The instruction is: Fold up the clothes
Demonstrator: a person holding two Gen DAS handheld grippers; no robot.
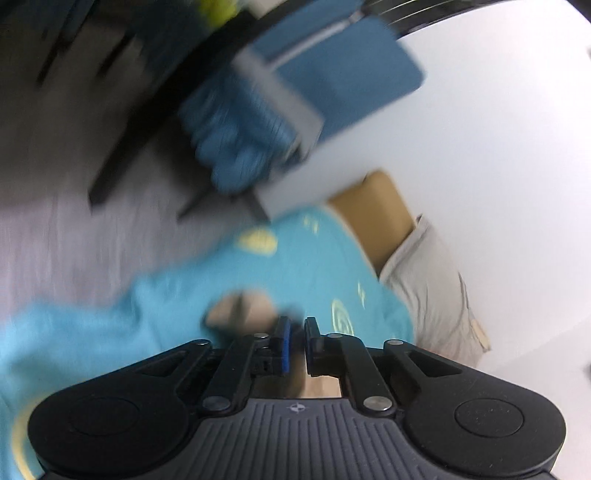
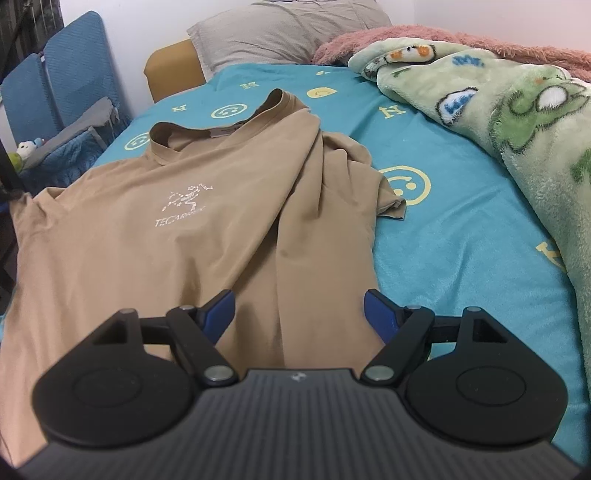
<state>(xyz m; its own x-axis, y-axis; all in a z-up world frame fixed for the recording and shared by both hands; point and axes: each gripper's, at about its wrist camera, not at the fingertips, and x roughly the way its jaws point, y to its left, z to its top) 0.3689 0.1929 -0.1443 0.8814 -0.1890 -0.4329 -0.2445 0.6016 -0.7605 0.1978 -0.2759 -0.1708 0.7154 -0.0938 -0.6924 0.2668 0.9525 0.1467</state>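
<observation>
A tan T-shirt with a white chest logo lies face up on the turquoise bedsheet, its right side bunched and folded over. My right gripper is open, its blue-padded fingers spread just above the shirt's lower part. In the blurred left wrist view, my left gripper has its fingers nearly together on a bit of tan cloth of the shirt, over the sheet.
A green plush blanket lies along the bed's right side, with a pink one behind it. A grey pillow sits at the head. Blue folding chairs and a grey-blue bag stand left of the bed.
</observation>
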